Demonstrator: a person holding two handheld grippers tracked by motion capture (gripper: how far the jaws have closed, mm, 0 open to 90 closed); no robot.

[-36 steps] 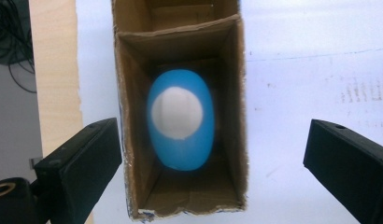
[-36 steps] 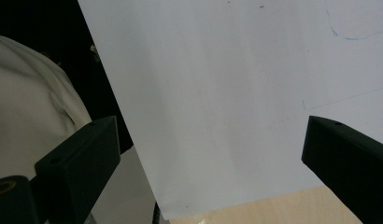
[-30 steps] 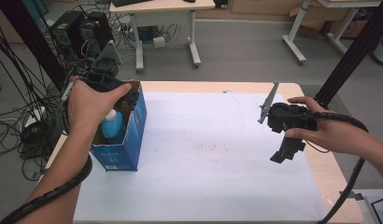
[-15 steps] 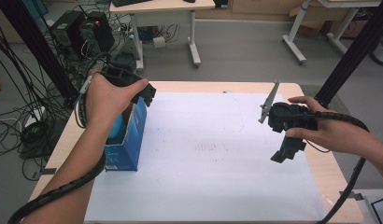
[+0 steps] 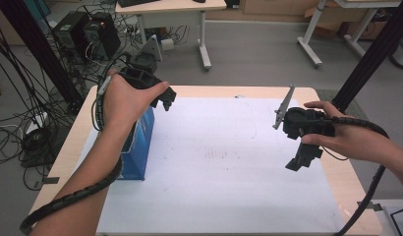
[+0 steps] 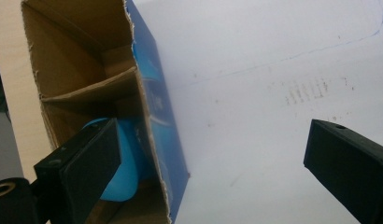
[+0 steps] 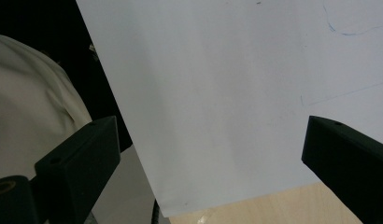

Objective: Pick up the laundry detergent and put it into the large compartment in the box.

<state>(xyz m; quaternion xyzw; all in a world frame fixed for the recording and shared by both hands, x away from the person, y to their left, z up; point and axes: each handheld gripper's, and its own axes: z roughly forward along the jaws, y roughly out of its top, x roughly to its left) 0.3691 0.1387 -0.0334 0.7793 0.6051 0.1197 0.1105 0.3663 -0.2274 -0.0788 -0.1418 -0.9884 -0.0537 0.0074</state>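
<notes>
Light wooden table (image 5: 332, 196) under a large white paper sheet (image 5: 219, 187) marked with faint pencil lines. At the left edge of the sheet, upright blue cardboard box (image 5: 140, 147), partly hidden by the left forearm. Above the box's far end, left hand (image 5: 123, 98) wrapped around the black left gripper (image 5: 162, 98), jaws pointing toward the sheet's middle, clear of the box. Well apart at the right, right hand (image 5: 342, 135) holding the black right gripper (image 5: 302, 160) above the sheet's right margin, jaws angled down. Jaw gaps too small to judge. Beyond the table, grey floor, cables, another desk (image 5: 170, 7).
</notes>
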